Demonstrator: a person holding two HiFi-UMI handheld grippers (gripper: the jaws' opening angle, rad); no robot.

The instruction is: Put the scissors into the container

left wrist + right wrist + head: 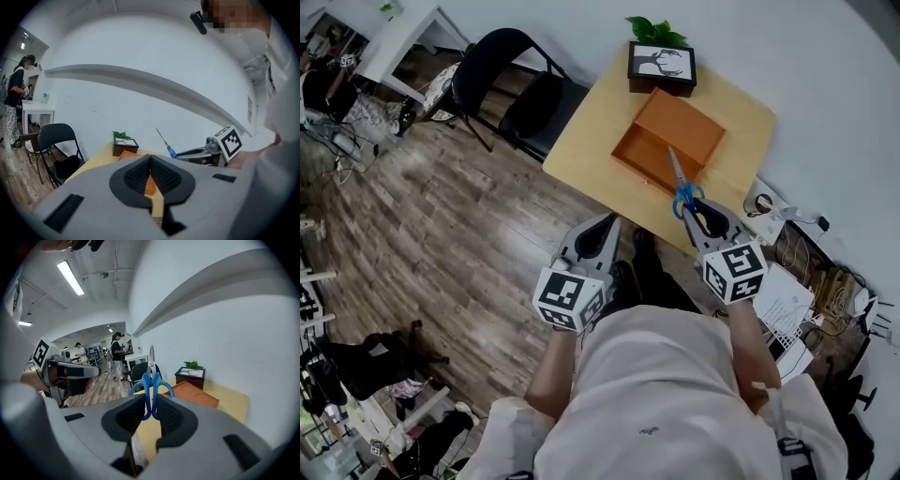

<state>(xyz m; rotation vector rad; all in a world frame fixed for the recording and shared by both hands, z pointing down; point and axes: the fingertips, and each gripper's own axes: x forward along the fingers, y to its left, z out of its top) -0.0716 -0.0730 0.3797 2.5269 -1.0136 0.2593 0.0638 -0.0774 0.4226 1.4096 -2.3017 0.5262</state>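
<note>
Right tool (701, 216) clamps the scissors (678, 178), blades toward the container (680, 127)

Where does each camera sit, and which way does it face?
Head view: on the head, facing steeply down at table and container; left gripper, right gripper, torso show.
Left gripper view: on the shut left gripper, facing the wall; shirt shows.
Right gripper view: on the right gripper, shut on scissors, facing the room.
All three share the container.
</note>
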